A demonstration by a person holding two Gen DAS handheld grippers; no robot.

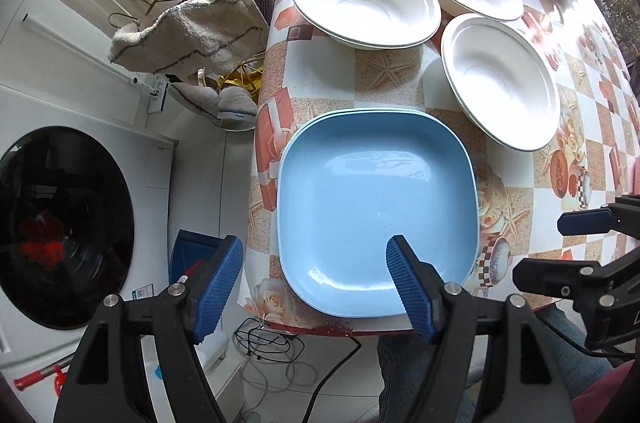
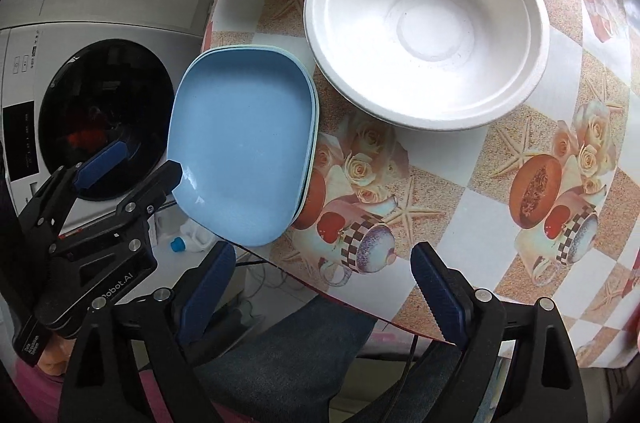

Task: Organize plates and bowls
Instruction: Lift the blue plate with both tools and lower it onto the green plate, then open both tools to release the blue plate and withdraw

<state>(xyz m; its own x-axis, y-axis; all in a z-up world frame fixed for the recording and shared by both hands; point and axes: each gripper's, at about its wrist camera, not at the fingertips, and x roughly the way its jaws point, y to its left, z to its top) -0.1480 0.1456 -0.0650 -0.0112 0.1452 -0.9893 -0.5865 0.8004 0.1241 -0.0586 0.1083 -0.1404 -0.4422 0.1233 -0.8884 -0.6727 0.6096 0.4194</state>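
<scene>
Left tool (image 1: 314, 287) and right tool (image 2: 320, 287): each a black plastic frame with triangular cut-outs, silver round-headed screws at the pivots, and two fingers faced with ribbed dark-blue pads (image 1: 218, 287). Seen from the right wrist view, the left tool's housing carries white lettering ending "obot.AI" and a small white label. Operator's leg in blue denim (image 2: 288, 363).

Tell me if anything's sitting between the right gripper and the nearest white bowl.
Nothing visible does. The right gripper is open at the table's near edge, and only bare patterned tablecloth lies between it and the nearest white bowl. The stack of blue plates sits off to its left, beside the bowl.
</scene>
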